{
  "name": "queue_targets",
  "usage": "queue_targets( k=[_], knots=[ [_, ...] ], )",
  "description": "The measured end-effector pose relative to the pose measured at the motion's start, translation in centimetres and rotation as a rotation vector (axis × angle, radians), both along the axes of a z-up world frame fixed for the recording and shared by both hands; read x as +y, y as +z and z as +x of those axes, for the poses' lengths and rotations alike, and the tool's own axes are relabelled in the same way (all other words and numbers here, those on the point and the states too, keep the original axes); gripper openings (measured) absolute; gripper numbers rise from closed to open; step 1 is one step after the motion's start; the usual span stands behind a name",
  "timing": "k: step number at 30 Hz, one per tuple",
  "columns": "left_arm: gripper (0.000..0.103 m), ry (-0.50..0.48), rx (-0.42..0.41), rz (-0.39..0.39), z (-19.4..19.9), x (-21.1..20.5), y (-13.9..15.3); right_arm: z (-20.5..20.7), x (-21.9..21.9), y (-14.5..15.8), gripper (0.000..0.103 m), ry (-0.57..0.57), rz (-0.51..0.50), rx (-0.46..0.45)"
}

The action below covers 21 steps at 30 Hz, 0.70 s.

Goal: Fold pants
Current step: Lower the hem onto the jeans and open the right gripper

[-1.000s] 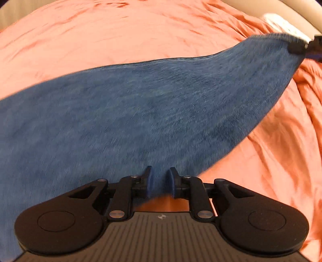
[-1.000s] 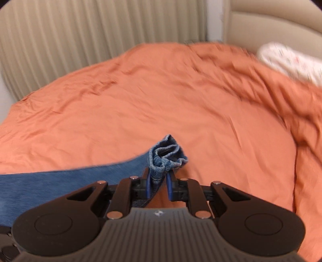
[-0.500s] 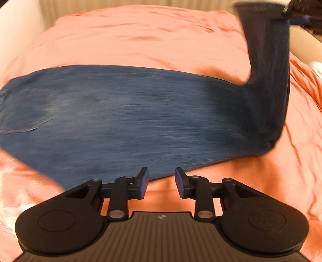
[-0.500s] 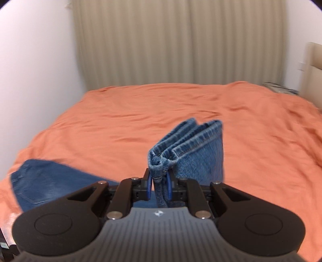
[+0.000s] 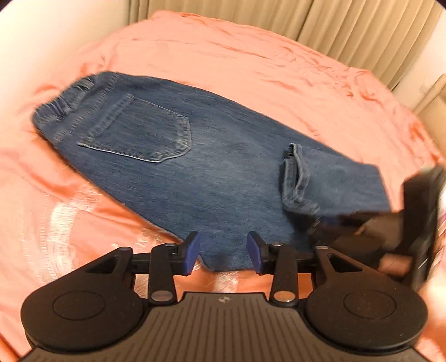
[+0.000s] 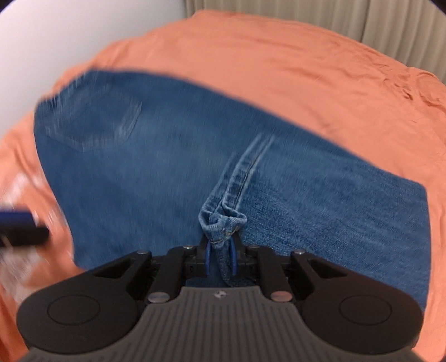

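Note:
Blue jeans point(image 5: 217, 172) lie on the orange bedspread, waistband and back pocket point(image 5: 145, 133) at the far left, the leg ends folded back over the thighs with the hem point(image 5: 297, 178) on top. My left gripper point(image 5: 224, 252) is open and empty at the near edge of the denim. My right gripper point(image 6: 220, 259) is shut on the hem point(image 6: 221, 220) of the jeans point(image 6: 156, 167), low over the folded cloth. It shows blurred at the right in the left wrist view point(image 5: 390, 220).
The orange bedspread point(image 5: 251, 61) spreads all around the jeans. Beige curtains point(image 5: 348, 25) hang behind the bed. A white wall point(image 6: 69, 36) stands at the left. The left gripper shows as a dark blur at the left edge of the right wrist view point(image 6: 19, 228).
My left gripper let go of the jeans and opened wider. My right gripper carried the hem up and over, then down onto the thighs, folding the legs back.

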<state>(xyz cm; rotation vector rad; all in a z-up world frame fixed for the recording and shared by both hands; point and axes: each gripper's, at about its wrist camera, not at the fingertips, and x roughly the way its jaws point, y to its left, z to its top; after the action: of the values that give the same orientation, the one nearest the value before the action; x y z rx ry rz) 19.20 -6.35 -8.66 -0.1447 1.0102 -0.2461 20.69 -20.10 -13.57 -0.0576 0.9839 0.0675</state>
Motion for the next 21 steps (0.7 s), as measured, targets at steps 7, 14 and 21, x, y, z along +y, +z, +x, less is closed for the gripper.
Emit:
queue_targets(
  k=[7, 14, 21],
  knots=[
    [0.05, -0.015, 0.02, -0.139, 2.2, 1.3, -1.5, 0.1, 0.2, -0.6, 0.031, 0.063, 0.005, 0.025],
    [0.05, -0.013, 0.047, -0.304, 5.8, 2.1, -2.1, -1.3, -2.2, 4.0, 0.038, 0.101, -0.023, 0.028],
    [0.058, -0.044, 0.081, -0.358, 9.5, -0.1, -3.4, -0.4, -8.3, 5.6, 0.021, -0.037, -0.079, -0.003]
  ],
)
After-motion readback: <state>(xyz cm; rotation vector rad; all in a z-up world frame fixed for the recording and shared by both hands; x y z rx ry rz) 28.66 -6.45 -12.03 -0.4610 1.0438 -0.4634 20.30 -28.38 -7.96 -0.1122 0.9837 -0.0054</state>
